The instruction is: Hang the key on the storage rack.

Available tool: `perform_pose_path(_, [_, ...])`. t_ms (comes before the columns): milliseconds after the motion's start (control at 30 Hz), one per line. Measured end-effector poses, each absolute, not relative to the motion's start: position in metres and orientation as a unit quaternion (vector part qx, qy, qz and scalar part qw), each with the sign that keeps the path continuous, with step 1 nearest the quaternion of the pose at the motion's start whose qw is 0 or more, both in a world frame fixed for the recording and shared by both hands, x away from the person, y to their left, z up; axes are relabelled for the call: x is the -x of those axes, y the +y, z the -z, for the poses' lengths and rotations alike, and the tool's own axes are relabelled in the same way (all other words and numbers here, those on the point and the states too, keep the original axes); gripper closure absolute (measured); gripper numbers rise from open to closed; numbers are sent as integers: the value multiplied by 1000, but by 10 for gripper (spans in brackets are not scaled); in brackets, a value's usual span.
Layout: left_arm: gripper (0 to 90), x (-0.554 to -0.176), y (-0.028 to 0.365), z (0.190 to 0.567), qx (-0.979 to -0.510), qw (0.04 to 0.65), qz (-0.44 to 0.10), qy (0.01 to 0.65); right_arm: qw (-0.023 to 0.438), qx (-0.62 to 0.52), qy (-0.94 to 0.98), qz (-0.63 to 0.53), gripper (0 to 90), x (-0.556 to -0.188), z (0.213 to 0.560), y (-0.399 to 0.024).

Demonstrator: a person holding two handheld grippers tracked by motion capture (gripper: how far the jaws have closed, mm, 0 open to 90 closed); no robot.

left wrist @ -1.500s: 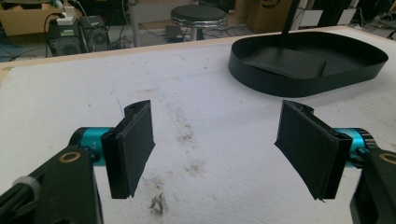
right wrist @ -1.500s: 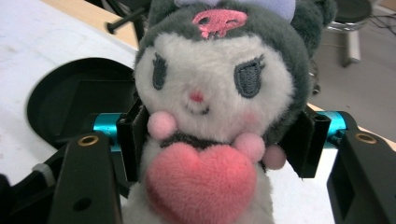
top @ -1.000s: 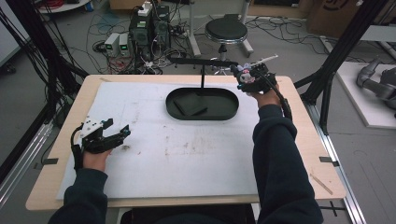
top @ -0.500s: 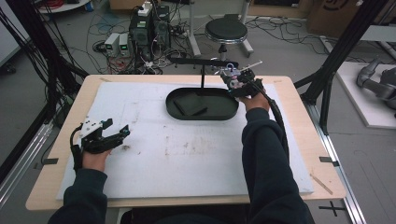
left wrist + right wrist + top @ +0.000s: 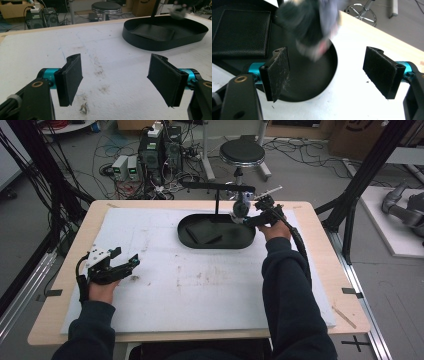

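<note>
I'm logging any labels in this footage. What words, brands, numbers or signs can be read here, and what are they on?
No text can be read for certain.
Cardboard box, top right of the high view: dark printed marks, cut off at the frame edge, illegible.
Power supplies on the floor: front panels too small to read.
Black tray, the wallet in it, both grippers: no lettering visible.

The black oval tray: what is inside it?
In the tray lies a flat black leather pad, and a thin black post rises from it. A blurred grey object hangs over its right end, hiding the floor beneath.
</note>
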State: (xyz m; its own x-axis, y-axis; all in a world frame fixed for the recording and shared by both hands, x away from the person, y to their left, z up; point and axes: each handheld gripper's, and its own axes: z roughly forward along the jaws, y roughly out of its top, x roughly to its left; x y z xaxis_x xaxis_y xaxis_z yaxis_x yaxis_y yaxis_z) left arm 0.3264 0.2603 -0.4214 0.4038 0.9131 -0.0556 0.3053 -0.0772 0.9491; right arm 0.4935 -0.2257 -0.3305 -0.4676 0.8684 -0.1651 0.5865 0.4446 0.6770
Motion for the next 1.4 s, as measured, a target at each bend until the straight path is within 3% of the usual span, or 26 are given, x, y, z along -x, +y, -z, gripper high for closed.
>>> perform_pose_path(133, [272,-326,260,421,-670,504,-301,454,253,-439,811,-291,229,-485,321,-238])
perform_pose_path(267, [272,-326,260,421,-669,505,-301,455,288,-418,802,-316,274,-465,320,-258])
perform_pose_path(400, [272,-326,260,421,-668,506,-301,455,276,-430,802,-309,208,-450,323,-283])
perform_pose_path(767, [271,-326,257,417,-658,530,-286,452,271,-417,779,-381,207,-387,363,-329])
perform_pose_path(1100, [271,-327,250,417,-662,534,-285,442,285,-411,765,-406,206,-353,394,-334])
perform_pose_path(1400, [271,-326,247,415,-666,532,-292,434,289,-413,768,-395,207,-347,402,-331])
